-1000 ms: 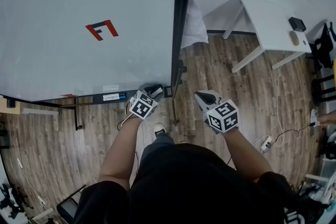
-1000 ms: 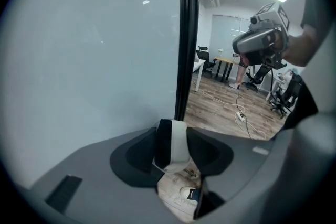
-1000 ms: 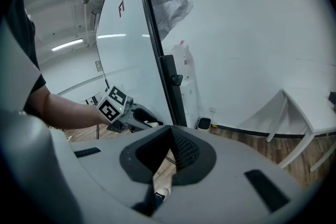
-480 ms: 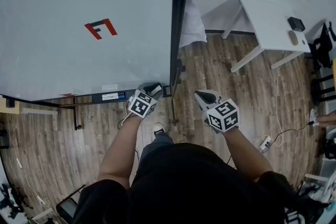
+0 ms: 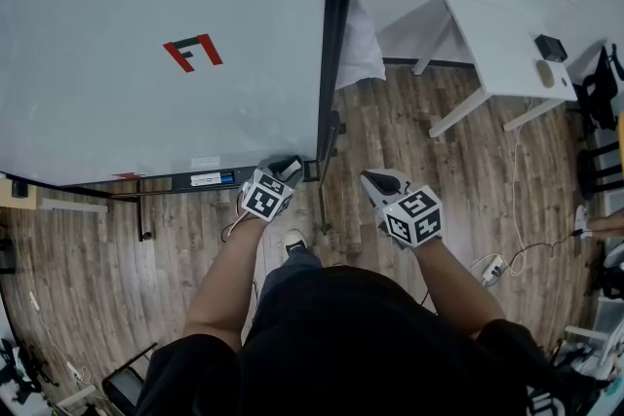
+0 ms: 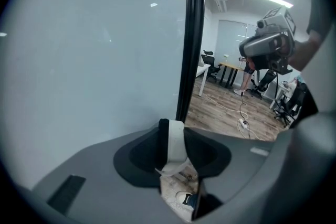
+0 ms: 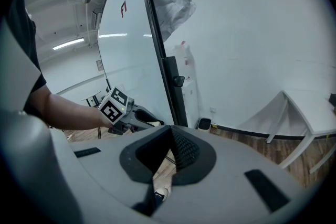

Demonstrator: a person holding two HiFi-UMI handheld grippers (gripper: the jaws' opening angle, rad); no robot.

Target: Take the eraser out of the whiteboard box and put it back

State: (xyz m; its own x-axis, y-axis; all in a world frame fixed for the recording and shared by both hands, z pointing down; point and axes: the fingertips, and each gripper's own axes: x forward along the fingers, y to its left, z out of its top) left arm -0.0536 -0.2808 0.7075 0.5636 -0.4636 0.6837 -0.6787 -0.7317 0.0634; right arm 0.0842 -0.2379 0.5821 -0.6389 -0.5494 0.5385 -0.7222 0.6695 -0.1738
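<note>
Left hand-held gripper (image 5: 285, 170) sits at the whiteboard's (image 5: 146, 34) lower right corner, mid-frame, tips at the end of the bottom rail (image 5: 200, 179). The box itself is hidden beneath it. Jaws closing. In the left gripper view a narrow white strip stands upright between the pads, flush to both. I read it as the eraser (image 6: 175, 145), seen edge-on.

Right hand-held gripper (image 5: 383, 182) is closed on nothing, held apart over the floor (image 5: 409, 122).

Likely step: securing the grip for the lift-out. To do it well:
- finish the squeeze before pulling
- hold the wrist steady
- draw straight up, clear of the box wall, without twisting

A thin edge grip could slip.
</note>
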